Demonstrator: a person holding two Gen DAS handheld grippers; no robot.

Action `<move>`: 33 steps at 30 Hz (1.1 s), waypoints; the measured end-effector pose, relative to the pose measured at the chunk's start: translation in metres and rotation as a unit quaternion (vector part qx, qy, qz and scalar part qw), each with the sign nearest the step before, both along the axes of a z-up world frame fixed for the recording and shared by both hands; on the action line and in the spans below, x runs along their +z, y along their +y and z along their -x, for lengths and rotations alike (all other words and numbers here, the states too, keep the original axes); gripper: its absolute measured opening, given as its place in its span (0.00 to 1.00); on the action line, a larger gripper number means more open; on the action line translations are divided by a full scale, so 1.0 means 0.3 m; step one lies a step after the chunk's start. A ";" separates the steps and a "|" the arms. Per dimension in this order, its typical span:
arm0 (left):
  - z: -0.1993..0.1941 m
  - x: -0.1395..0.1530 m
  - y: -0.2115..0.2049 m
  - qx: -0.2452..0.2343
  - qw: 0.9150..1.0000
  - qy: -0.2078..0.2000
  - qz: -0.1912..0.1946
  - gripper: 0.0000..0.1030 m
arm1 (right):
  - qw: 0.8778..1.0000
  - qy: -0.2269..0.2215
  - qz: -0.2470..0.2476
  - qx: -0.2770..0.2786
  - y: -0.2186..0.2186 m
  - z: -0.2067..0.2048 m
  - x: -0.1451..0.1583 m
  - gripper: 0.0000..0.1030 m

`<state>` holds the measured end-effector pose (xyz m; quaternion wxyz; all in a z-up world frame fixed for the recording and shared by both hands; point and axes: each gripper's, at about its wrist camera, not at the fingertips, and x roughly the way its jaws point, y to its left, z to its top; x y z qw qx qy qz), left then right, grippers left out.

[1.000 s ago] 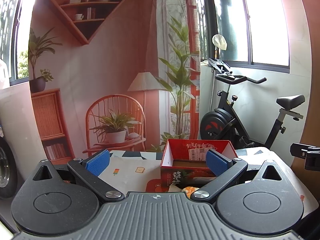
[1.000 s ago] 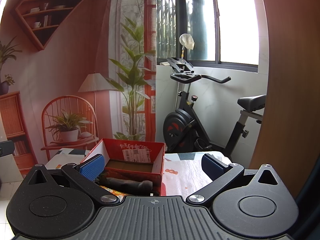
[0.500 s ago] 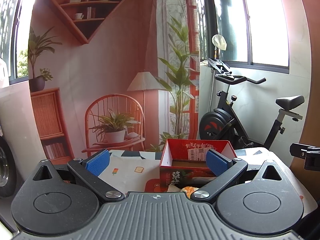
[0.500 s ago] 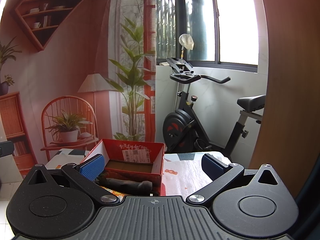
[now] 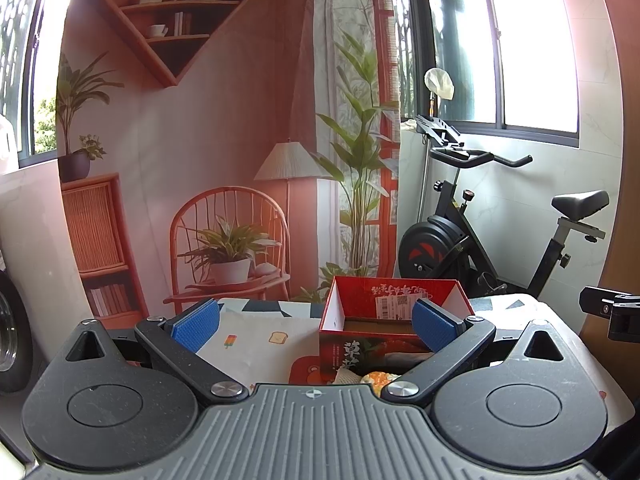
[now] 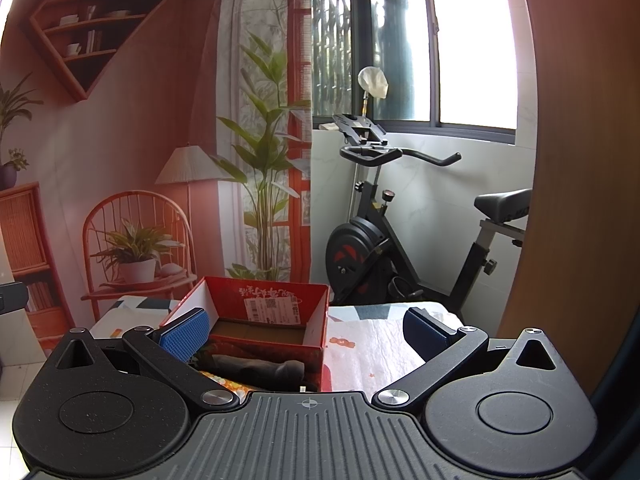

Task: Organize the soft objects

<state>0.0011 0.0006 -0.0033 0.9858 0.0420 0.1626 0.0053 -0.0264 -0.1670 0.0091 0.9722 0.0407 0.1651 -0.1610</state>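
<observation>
An open red cardboard box stands on a table with a patterned cloth; it also shows in the right wrist view. Its inside looks empty. In front of it lie soft items: an orange and white piece and a dark rolled cloth, partly hidden by the grippers. My left gripper is open and empty, short of the box. My right gripper is open and empty, to the right of the box's front.
An exercise bike stands behind the table on the right. A printed backdrop with a chair and plants hangs behind. A wooden panel rises at the right. The right gripper's edge shows in the left view.
The left wrist view has shifted very slightly; the box sits a touch lower and to the left. Both grippers stay open.
</observation>
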 end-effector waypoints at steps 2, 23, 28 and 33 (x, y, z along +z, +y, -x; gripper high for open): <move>0.000 0.000 0.001 0.000 1.000 0.000 0.001 1.00 | 1.000 0.000 0.000 0.000 0.000 0.000 0.001 1.00; 0.001 0.001 0.001 0.000 1.000 0.001 0.002 1.00 | 1.000 0.000 -0.001 0.002 0.000 0.000 0.000 1.00; 0.000 0.001 0.002 -0.002 1.000 0.001 0.002 1.00 | 1.000 0.000 -0.001 0.002 0.000 -0.001 0.000 1.00; -0.001 -0.008 -0.007 -0.007 1.000 0.007 0.006 1.00 | 1.000 -0.002 -0.005 0.007 -0.003 -0.001 -0.002 1.00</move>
